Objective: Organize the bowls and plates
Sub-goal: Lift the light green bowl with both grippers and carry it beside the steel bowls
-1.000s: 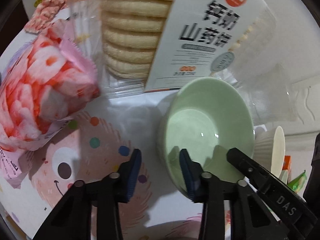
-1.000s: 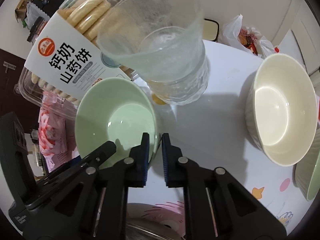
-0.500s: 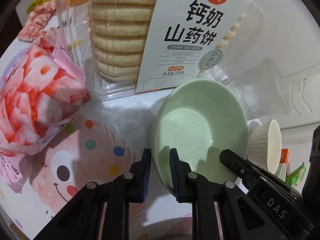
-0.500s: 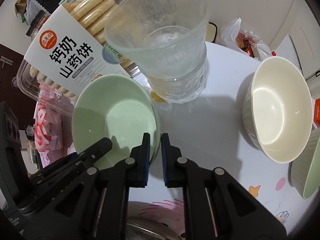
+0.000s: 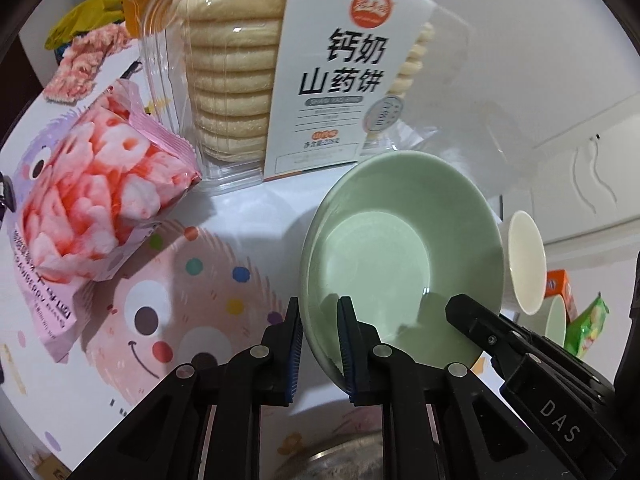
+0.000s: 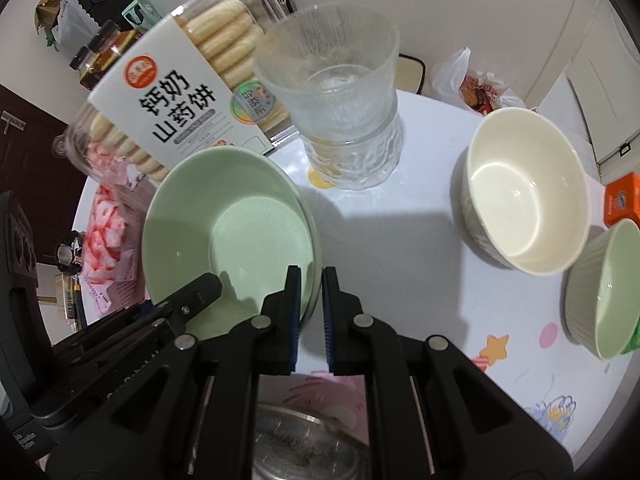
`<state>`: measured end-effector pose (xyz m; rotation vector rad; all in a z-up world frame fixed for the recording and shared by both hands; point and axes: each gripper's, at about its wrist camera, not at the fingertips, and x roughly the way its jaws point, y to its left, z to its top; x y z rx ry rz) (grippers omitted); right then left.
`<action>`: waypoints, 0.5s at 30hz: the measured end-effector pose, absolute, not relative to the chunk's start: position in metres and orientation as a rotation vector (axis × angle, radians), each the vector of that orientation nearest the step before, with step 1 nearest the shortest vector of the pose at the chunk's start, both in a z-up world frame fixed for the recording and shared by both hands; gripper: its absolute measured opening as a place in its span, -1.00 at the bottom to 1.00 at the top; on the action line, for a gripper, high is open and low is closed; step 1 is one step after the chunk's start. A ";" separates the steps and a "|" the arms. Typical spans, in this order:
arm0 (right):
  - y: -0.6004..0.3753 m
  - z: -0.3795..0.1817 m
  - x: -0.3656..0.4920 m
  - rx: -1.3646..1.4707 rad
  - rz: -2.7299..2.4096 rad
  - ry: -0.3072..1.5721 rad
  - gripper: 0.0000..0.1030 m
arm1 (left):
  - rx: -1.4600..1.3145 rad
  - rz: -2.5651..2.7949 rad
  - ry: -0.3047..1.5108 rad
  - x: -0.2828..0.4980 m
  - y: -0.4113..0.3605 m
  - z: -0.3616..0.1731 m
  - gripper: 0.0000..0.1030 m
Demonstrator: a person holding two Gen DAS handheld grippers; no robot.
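A pale green bowl (image 5: pixel 400 256) (image 6: pixel 240 224) is held from two sides, tilted and apparently just off the white table (image 6: pixel 400 248). My left gripper (image 5: pixel 320 344) is shut on its near left rim, one pad inside and one outside. My right gripper (image 6: pixel 311 312) is shut on the opposite rim in the same way. Each gripper shows in the other's view, the right gripper's fingers (image 5: pixel 480 328) and the left gripper's fingers (image 6: pixel 200 292). A cream bowl (image 6: pixel 524 192) and a ribbed green bowl (image 6: pixel 604 292) stand on the table to the right.
A frosted glass tumbler (image 6: pixel 340 112) and a clear biscuit box (image 5: pixel 320 80) stand just behind the held bowl. A pink snack bag (image 5: pixel 92 200) lies to the left. An orange carton (image 6: pixel 624 204) sits at the far right. A metal pot (image 6: pixel 304 440) lies under the grippers.
The left gripper's jaws went from wide apart to shut on the green bowl's rim. Both grippers have risen a little and the bowl has come up with them.
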<state>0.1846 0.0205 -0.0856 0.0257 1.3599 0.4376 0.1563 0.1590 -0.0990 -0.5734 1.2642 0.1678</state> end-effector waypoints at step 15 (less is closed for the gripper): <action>-0.055 -0.048 0.137 0.116 0.286 1.295 -0.77 | -0.435 -0.015 1.307 0.132 0.077 -0.061 -0.71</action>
